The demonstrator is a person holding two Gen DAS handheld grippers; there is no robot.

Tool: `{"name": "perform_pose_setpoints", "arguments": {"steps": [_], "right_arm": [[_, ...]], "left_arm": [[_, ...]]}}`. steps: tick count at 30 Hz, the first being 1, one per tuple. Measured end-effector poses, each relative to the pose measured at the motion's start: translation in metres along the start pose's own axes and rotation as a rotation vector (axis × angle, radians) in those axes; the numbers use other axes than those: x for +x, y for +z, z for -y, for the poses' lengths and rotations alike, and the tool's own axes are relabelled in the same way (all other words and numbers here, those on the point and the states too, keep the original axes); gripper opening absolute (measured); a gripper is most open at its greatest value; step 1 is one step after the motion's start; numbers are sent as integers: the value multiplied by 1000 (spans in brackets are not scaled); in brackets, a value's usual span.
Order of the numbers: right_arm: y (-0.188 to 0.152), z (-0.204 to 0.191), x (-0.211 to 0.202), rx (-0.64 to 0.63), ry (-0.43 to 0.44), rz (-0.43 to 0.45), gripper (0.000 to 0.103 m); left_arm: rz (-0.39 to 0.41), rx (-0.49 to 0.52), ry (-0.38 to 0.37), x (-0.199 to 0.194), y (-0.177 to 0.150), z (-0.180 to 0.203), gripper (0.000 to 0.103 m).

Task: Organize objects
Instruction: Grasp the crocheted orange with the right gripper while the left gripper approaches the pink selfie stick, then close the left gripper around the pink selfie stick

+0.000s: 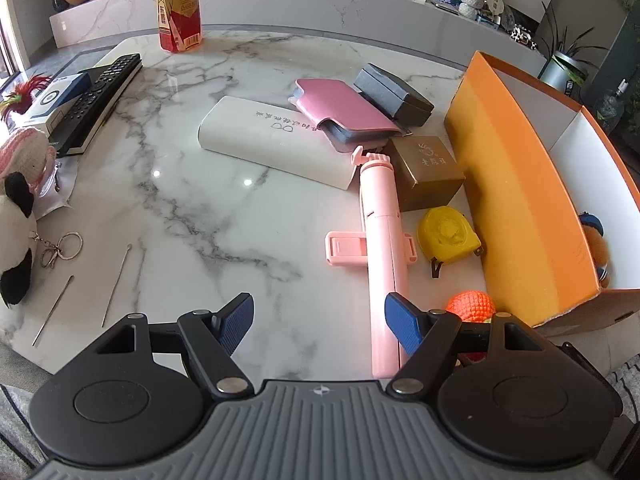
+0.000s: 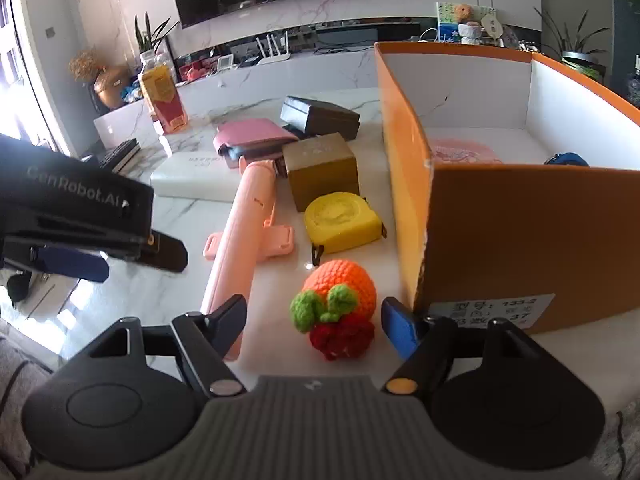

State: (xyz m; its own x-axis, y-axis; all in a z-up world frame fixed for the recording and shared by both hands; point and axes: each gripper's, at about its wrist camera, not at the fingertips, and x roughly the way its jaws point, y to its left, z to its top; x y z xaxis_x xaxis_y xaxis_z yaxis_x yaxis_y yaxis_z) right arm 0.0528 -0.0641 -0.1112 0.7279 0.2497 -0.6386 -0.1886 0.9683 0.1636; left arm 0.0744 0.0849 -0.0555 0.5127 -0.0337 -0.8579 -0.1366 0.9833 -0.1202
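My left gripper (image 1: 320, 326) is open and empty above the table's near edge, just left of the pink selfie stick (image 1: 382, 248). My right gripper (image 2: 314, 326) is open, its jaws standing either side of the crocheted orange fruit (image 2: 340, 300), not closed on it. The fruit also shows in the left wrist view (image 1: 470, 306). A yellow tape measure (image 2: 342, 222), a brown box (image 2: 322, 168), a pink wallet (image 2: 252, 138), a dark case (image 2: 320, 116) and a white case (image 1: 276, 142) lie beyond. The orange box (image 2: 520, 248) stands to the right, holding a plush toy (image 1: 596, 248).
On the left of the marble table (image 1: 192, 200) lie a remote (image 1: 100, 96), a panda plush with keyring (image 1: 16, 236) and two thin metal picks (image 1: 118, 284). A drink bottle (image 1: 178, 8) stands at the back. The left gripper body (image 2: 80, 216) shows in the right wrist view.
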Motion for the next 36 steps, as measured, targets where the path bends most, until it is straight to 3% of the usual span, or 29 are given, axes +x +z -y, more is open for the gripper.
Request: {"name": "perform_pose_setpoints", "arguments": {"steps": [4, 5, 6, 13, 16, 19, 28, 33, 36], "right_arm": [[-2, -10, 10, -28, -54, 16, 61], [-2, -9, 12, -32, -58, 6, 51], [-2, -8, 13, -34, -58, 4, 47], [-4, 4, 5, -35, -64, -10, 46], [-4, 10, 1, -20, -38, -25, 46], [-5, 10, -1, -32, -26, -28, 46], [-7, 11, -3, -43, 20, -30, 46], [-7, 11, -5, -66, 21, -28, 47], [-7, 12, -5, -57, 35, -30, 47]], "left_arm": [[-6, -21, 6, 3, 1, -4, 85], [-8, -23, 5, 4, 1, -4, 85], [-10, -24, 0, 6, 1, -4, 85], [-37, -30, -51, 27, 7, 12, 85], [-33, -71, -53, 39, 8, 16, 79], [-38, -111, -103, 44, 8, 14, 74], [-26, -55, -94, 52, 7, 27, 74], [3, 28, -31, 55, 2, 40, 48], [21, 10, -36, 55, 1, 37, 36]]}}
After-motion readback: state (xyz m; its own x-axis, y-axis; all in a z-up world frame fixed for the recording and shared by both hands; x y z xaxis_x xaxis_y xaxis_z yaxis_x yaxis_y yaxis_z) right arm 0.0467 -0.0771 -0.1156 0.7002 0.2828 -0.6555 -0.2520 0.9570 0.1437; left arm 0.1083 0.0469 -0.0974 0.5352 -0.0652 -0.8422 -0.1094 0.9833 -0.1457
